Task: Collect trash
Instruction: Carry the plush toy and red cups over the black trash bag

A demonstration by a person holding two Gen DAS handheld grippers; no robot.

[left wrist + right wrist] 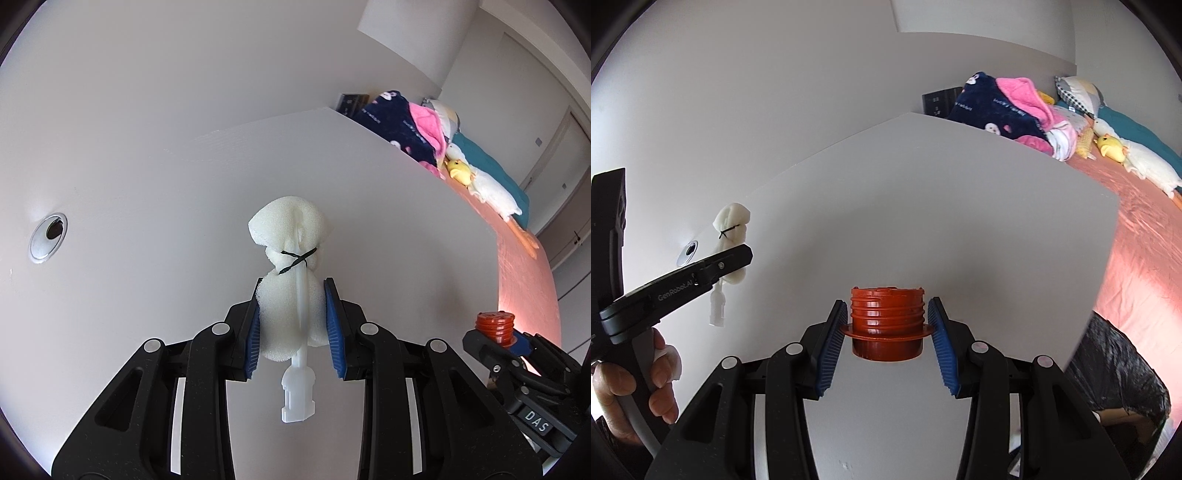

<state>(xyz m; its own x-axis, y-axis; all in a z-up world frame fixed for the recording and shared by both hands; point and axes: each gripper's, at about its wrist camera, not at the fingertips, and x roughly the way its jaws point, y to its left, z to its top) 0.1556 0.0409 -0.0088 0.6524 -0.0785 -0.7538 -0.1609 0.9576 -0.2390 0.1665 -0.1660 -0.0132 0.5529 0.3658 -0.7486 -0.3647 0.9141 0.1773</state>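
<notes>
While both grippers are hanging above the white tabletop (960, 221), each one is carrying a piece of trash. The left gripper (293, 325) is pressing its blue fingers (254, 343) on a white foam bundle (288, 266), which is tied with a black wire and has a white plastic stem below. The right gripper (888, 339) is holding an orange threaded cap (886, 321) between its fingers (942, 347). A black trash bag (1115, 369) is lying at the right, beside the bed (1145, 221).
</notes>
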